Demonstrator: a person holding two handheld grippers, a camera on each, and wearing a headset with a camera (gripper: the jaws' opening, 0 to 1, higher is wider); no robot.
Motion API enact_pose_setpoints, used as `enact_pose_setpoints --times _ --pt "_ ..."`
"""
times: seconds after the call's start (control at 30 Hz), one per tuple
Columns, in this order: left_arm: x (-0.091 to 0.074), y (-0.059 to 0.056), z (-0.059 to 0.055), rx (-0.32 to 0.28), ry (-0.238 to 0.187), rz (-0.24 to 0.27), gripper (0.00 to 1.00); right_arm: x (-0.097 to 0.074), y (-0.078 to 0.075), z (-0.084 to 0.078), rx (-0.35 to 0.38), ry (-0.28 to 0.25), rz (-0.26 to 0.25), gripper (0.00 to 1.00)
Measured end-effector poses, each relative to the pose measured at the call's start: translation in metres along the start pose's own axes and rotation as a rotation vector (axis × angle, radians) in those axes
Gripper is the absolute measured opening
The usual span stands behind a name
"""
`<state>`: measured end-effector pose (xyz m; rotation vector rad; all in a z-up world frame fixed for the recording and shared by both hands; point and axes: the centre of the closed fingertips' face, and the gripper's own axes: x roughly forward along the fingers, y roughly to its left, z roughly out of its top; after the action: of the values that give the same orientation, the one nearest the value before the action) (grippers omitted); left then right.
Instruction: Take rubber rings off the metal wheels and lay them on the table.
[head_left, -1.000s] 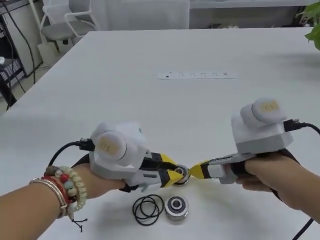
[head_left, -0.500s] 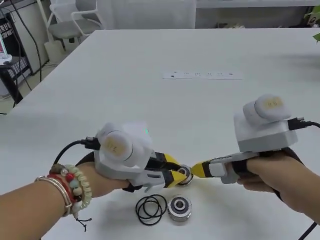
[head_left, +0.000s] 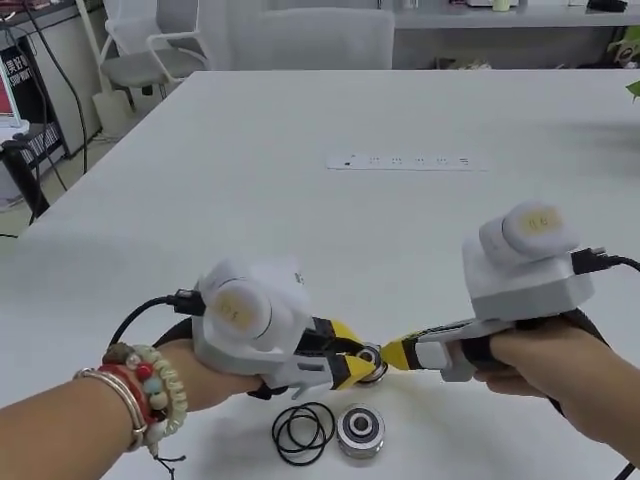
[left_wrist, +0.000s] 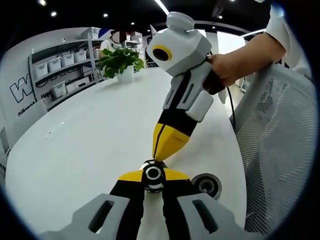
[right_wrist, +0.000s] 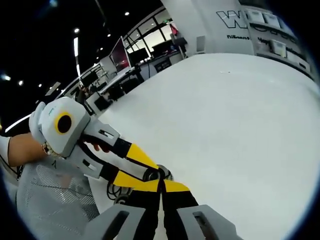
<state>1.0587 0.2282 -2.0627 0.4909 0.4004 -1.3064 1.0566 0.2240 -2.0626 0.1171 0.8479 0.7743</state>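
**Ring-stripping under way**

Pinched in left gripper (head_left: 362, 364): metal wheel (head_left: 370, 354), low at 6 o'clock. At its 3 o'clock rim, right gripper (head_left: 389, 352), tips pressed together. Probably next: tug outward, then lay beside loose rubber rings (head_left: 303, 432) at 7 o'clock.

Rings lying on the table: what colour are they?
Black; the rings show best in the head view, beside the loose wheel.
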Motion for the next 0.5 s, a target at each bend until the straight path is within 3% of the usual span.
enact_pose_setpoints --times 0.43,0.47,0.5 --pt "0.002 0.001 0.000 -0.019 -0.003 0.011 0.08 0.002 0.005 0.004 -0.011 -0.008 0.026 0.00" --pt "0.002 0.002 0.001 -0.017 -0.005 0.013 0.08 0.002 0.012 0.005 -0.003 -0.019 0.067 0.00" --pt "0.002 0.002 0.000 -0.018 -0.005 0.014 0.08 0.000 0.025 0.017 0.041 -0.080 0.135 0.00"
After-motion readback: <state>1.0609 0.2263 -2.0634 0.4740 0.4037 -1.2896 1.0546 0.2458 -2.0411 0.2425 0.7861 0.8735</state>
